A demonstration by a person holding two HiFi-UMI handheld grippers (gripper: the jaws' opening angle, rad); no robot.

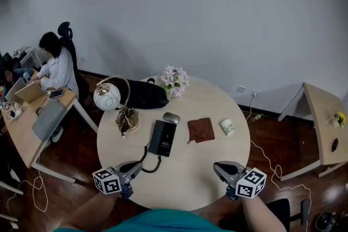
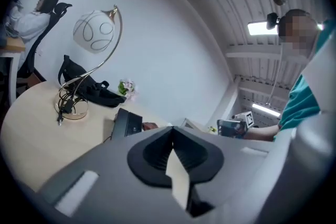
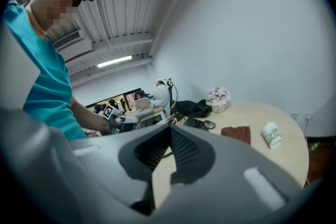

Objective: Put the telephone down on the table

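The black telephone [image 1: 163, 137] lies flat at the middle of the round table [image 1: 185, 176], its cord curling toward the near edge. It also shows in the left gripper view as the telephone [image 2: 127, 123] ahead of the jaws. My left gripper [image 1: 136, 168] hovers at the table's near left edge, shut, with nothing in it; its tips meet in its own view [image 2: 172, 131]. My right gripper [image 1: 220, 167] hangs at the near right edge, also shut and empty, tips together [image 3: 170, 128]. Neither touches the telephone.
On the table stand a globe lamp [image 1: 107, 96], a black bag [image 1: 144, 94], a pot of flowers [image 1: 175, 80], a grey mouse [image 1: 171, 117], a brown cloth [image 1: 200, 130] and a paper cup [image 1: 227, 126]. A person [image 1: 54, 65] sits at a desk far left.
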